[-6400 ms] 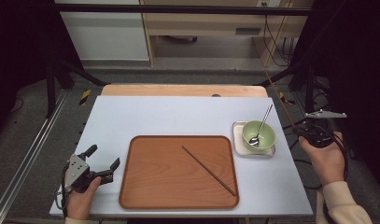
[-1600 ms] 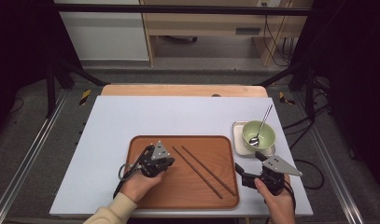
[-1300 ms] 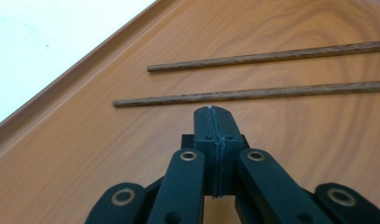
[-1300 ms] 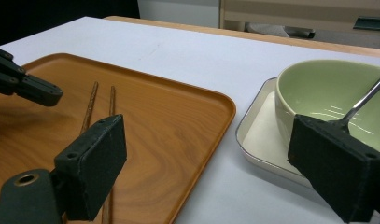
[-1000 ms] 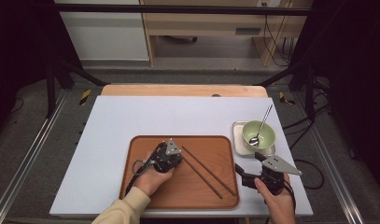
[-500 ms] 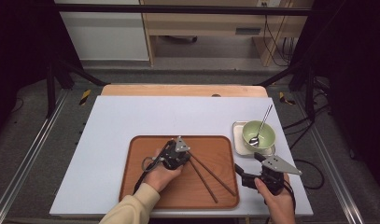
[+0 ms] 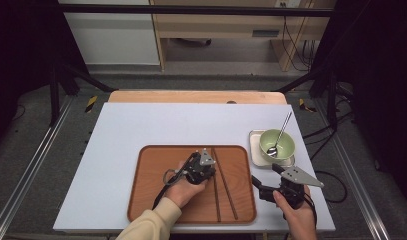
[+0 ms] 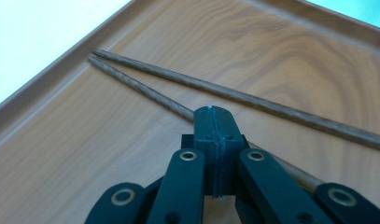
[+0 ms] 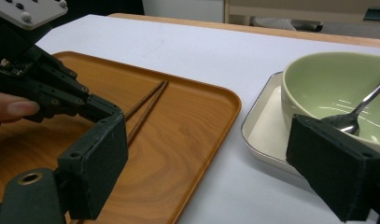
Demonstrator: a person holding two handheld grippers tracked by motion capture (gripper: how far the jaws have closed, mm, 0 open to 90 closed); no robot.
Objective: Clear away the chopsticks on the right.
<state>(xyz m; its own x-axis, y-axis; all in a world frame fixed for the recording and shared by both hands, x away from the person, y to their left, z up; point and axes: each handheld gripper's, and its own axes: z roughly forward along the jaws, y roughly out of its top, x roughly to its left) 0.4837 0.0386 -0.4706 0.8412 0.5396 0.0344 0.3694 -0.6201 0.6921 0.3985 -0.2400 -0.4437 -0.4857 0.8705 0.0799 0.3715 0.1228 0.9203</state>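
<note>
Two dark wooden chopsticks (image 7: 217, 200) (image 7: 230, 200) lie on the brown wooden tray (image 7: 151, 200), tips close together at the far end and spreading apart toward me. My left gripper (image 7: 209, 169) is low over the tray with its jaws pressed together and nothing between them. In the left gripper view its tip (image 8: 213, 122) sits on top of one chopstick (image 8: 145, 91), with the other chopstick (image 8: 271, 105) just beyond. My right gripper (image 7: 266, 176) rests off the tray's right edge with its jaws wide apart (image 9: 215, 172) and empty.
A pale green bowl (image 7: 277, 145) holding a metal spoon (image 7: 281, 132) stands on a small white dish (image 7: 255, 155) right of the tray, just beyond the right gripper. White tabletop (image 7: 141, 125) spreads left of and behind the tray.
My left gripper has slid to the right across the tray with its shut tip against the chopsticks, swinging them from a diagonal to nearly straight away from me. The right gripper has stayed put.
</note>
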